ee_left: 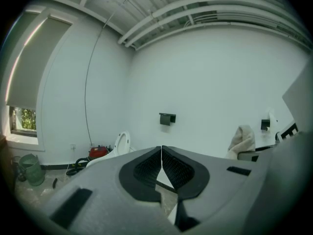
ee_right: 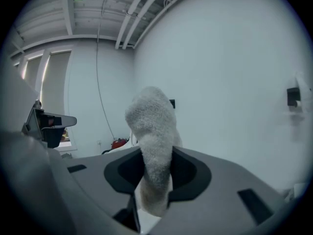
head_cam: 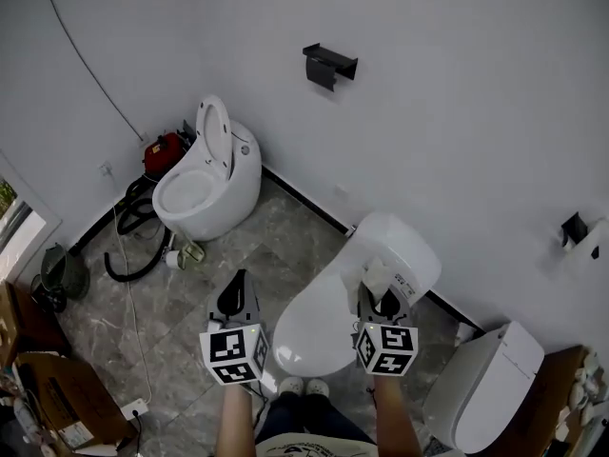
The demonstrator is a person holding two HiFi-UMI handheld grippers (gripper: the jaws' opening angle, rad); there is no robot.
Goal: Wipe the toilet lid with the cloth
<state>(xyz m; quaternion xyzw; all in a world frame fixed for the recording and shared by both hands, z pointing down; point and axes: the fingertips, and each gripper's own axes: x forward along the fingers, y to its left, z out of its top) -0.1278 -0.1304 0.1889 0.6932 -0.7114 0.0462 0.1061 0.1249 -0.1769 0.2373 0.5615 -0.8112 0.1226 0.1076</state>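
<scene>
Grey marble floor (head_cam: 285,231) below — right claw (ee_right: 155,176) clamped on the cloth (ee_right: 152,131) over the toilet lid (head_cam: 319,317), left claw (ee_left: 161,166) pressed together, empty.

A second toilet (head_cam: 205,198) stands in the far corner on the grey marbled floor (head_cam: 285,228), its cover (head_cam: 215,131) tipped up toward the white wall. Just behind it sits a red machine (head_cam: 162,152), and a black hose (head_cam: 136,206) loops over the floor beside it. A black holder (head_cam: 330,65) is fixed high on the wall. A third toilet (head_cam: 485,388), closed, stands at the lower right. Along the left edge are a green bin (head_cam: 63,272) and a cardboard box (head_cam: 52,398), with a white power strip (head_cam: 133,409) lying near the box
</scene>
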